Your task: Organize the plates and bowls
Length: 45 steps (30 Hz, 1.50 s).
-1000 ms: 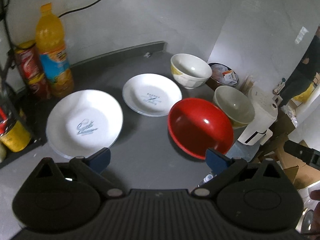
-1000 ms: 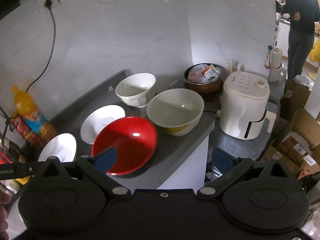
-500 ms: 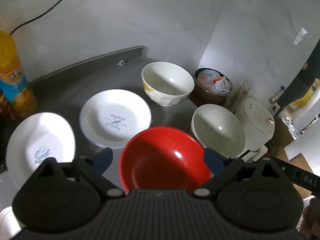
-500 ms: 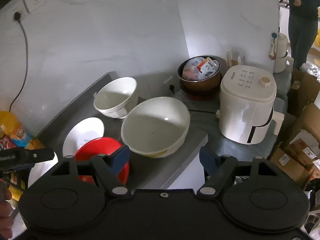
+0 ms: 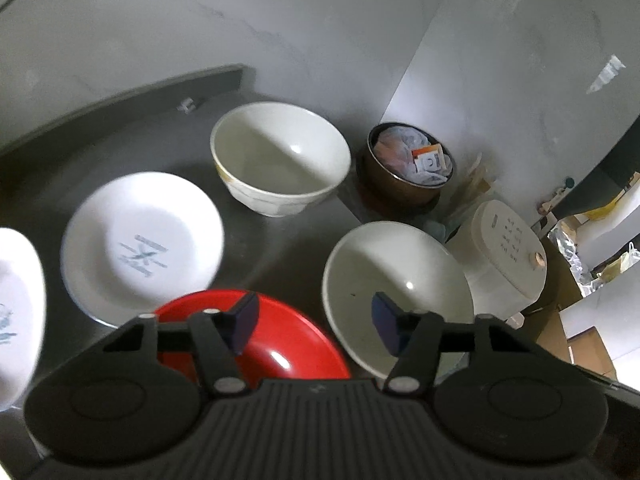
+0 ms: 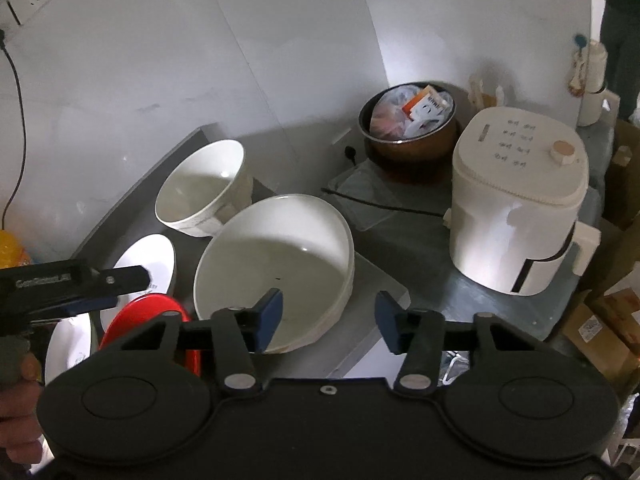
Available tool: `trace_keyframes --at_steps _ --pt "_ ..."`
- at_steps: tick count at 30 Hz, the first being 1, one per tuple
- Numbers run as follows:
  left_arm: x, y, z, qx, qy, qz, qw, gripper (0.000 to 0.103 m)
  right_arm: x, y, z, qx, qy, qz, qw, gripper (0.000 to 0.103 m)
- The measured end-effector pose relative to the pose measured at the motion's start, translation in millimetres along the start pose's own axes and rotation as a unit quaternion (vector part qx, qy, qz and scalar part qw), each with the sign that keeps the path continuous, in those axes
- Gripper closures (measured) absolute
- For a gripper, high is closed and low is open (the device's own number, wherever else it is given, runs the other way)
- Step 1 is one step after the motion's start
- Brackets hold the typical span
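Grey matte counter [image 5: 280, 248]: glossy round cream bowl [image 6: 276, 256]; both grippers' fingers spread, empty.

My right gripper [image 6: 329, 317]: jaws apart, empty, poised over the near rim of the wide cream bowl [image 6: 276, 256].
My left gripper [image 6: 80, 292]: enters from the left edge, above the red bowl [image 6: 140, 316].
Deep white bowl [image 6: 202, 200]: behind the cream bowl, near the wall.
White plates [image 6: 158, 258]: left of the cream bowl, partly hidden.
White cooker [image 6: 516, 204]: right, on a lower surface.
Brown pot [image 6: 408, 128]: behind the cooker, stuffed with packets.
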<state>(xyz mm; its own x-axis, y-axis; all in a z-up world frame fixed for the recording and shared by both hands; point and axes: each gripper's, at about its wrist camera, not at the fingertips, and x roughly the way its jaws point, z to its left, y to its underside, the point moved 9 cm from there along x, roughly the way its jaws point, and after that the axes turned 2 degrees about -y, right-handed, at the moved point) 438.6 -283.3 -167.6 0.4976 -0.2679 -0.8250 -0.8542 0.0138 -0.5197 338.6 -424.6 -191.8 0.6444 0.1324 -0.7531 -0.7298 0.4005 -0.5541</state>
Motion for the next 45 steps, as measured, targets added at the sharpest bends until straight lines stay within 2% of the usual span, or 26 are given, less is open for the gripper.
trace_keyframes --at_steps 5,16,19,22,23,27,29,36,45 --pt "22 0 -8 -0.004 -0.004 0.015 0.9999 0.056 15 0 -6 0.0 -0.011 0.019 1.0 0.059" --pt "57 -3 -18 -0.001 -0.009 0.033 0.9994 0.065 46 -4 -15 0.005 -0.023 0.051 0.998 0.059" --pt "67 -6 -19 0.003 -0.019 0.03 0.9994 0.07 53 -4 -15 -0.001 -0.022 0.055 0.998 0.06" --pt "79 -4 -21 0.003 -0.02 0.045 0.9988 0.075 62 -3 -17 0.005 -0.02 0.063 0.998 0.06" --pt "83 -4 -21 0.003 -0.024 0.05 0.9985 0.077 65 -3 -18 0.006 -0.02 0.065 0.998 0.062" --pt "95 -4 -16 -0.012 -0.041 0.06 0.9973 0.086 75 -4 -15 -0.005 -0.022 0.069 0.997 0.082" --pt "102 -3 -13 -0.015 -0.049 0.07 0.9962 0.092 79 -6 -13 -0.014 -0.023 0.068 0.997 0.085" --pt "97 -5 -12 -0.021 -0.04 0.066 0.9968 0.093 76 -14 -13 -0.017 -0.022 0.061 0.998 0.088" --pt "63 -23 -17 -0.02 -0.013 0.033 0.9992 0.093 41 -38 1 -0.022 -0.019 0.015 0.999 0.087"
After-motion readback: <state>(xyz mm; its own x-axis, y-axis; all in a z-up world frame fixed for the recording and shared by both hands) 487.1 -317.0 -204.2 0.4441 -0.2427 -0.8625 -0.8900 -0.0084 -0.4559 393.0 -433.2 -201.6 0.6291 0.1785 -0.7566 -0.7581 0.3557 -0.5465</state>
